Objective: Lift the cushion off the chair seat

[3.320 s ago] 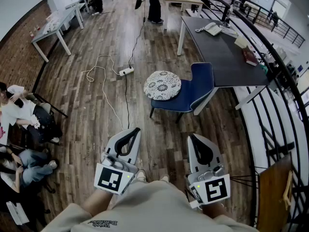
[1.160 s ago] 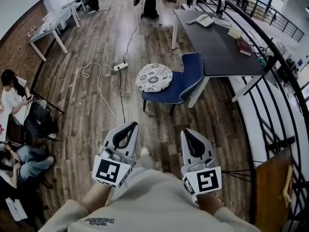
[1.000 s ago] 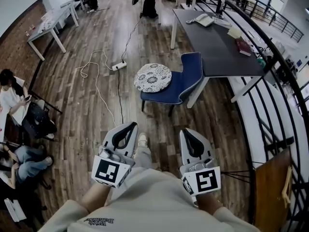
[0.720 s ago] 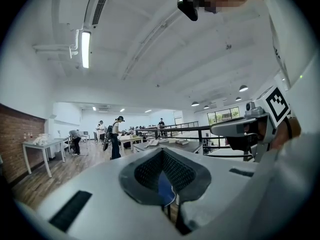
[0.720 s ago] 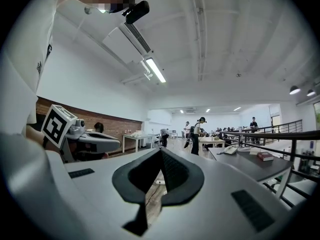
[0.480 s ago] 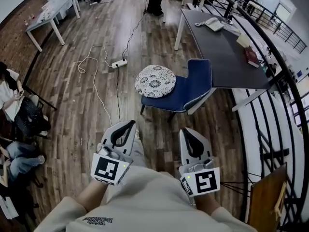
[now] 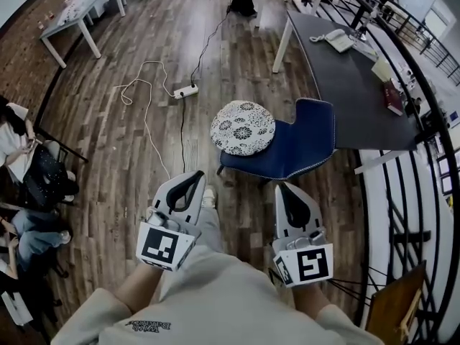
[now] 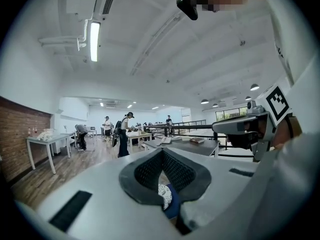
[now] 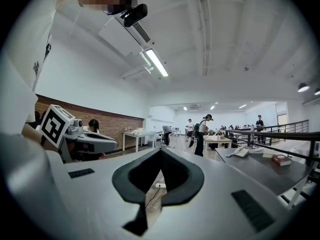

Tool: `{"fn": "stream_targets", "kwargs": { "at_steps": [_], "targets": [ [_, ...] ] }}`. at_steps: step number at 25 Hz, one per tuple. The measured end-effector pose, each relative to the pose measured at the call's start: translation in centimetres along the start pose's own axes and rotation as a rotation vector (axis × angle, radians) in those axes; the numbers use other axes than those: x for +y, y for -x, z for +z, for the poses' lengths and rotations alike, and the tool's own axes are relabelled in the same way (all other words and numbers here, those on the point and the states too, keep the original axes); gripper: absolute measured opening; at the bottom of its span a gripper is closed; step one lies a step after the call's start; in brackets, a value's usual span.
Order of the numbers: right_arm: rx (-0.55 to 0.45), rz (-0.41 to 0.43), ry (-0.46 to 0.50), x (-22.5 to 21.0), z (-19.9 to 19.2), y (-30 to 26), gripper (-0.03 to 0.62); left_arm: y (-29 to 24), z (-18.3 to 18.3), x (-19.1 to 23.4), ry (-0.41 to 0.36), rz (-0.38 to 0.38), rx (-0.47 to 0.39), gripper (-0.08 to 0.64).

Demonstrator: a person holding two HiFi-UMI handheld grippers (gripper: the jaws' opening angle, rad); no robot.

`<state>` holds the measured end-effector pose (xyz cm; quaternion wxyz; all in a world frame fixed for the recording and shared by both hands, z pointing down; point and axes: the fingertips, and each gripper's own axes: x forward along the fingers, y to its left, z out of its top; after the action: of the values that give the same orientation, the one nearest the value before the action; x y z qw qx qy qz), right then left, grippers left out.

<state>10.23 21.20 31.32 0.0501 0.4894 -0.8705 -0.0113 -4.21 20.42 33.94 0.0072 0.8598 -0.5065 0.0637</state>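
We hold both grippers low in front of us, side by side and pointing forward. The left gripper [image 7: 196, 174] has its jaws pressed together at the tips, with nothing pinched. Its own view shows only an empty pocket behind the meeting tips. The right gripper [image 7: 284, 186] is closed the same way, tip against tip, and carries nothing.

The cushion [image 7: 243, 126], round and white with a dark flower pattern, lies ahead of both grippers and well apart from them, roughly on the line between the two. It rests on the seat of the blue chair [image 7: 307, 148], toward the left gripper's side. The chair's back rises on the right gripper's side. Through the pocket of the left gripper we see a slice of the cushion with the blue seat just beside it.

Beyond the chair, ahead of the right gripper, stands a dark table [image 7: 345, 85] with a phone [image 7: 336, 39] on it. Ahead of the left gripper, past the cushion, a power strip [image 7: 186, 90] and a white cable [image 7: 144, 95] lie on the wooden floor [image 7: 129, 164]. Far off to the left gripper's side, people sit by the brick wall [image 7: 29, 70].
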Motion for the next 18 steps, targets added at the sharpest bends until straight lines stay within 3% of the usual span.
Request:
{"fn": "stream_targets", "kwargs": {
  "at_steps": [18],
  "targets": [
    [0.051,-0.07,0.01,-7.3,2.5,-21.6,0.002,-18.1,3.7,14.5,-0.007,-0.107,-0.032,0.005]
  ]
}}
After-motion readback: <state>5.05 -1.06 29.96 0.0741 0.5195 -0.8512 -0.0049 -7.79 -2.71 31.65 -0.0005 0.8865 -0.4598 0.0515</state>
